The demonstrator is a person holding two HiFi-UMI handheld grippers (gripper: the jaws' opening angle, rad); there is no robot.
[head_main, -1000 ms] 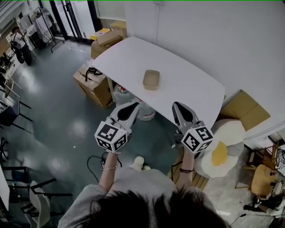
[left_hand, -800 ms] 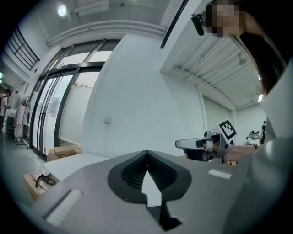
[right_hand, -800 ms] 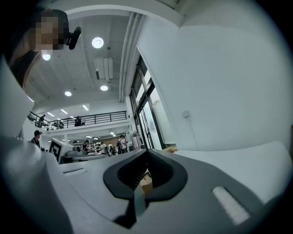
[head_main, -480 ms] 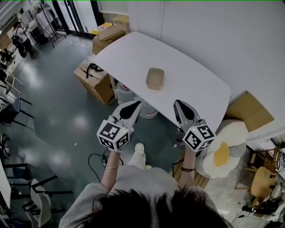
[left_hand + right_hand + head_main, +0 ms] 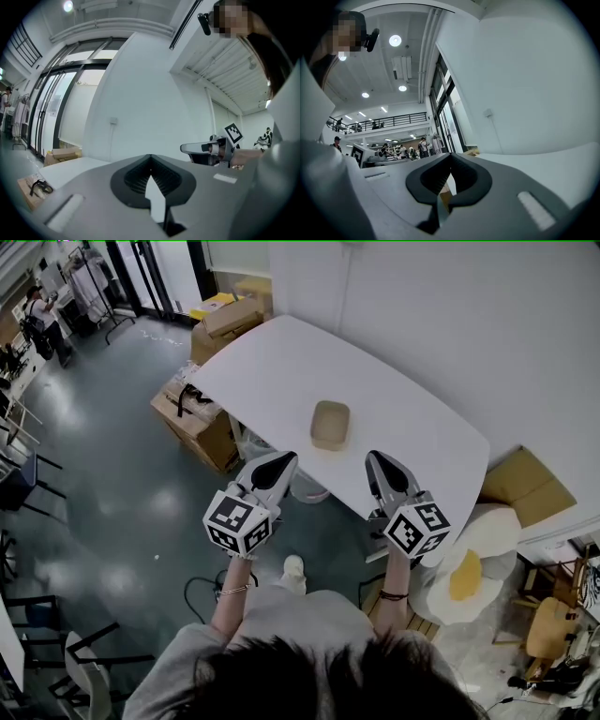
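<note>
Left gripper (image 5: 282, 461) and right gripper (image 5: 377, 461), both closed and empty, hover mid-frame, just short of the tan box (image 5: 330, 424) on the white table (image 5: 281, 367).

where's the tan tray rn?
Head view: tan tray sits on the white table, near its front edge, just ahead of and between left tool and right tool.

Smooth matt white table (image 5: 281, 371), matt tan container (image 5: 330, 424), brown cardboard cartons (image 5: 195, 420)

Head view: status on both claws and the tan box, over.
Left claw shut, empty. Right claw shut, empty. Tan box sits on white table, untouched, ahead of both. Nothing between claws and box.
</note>
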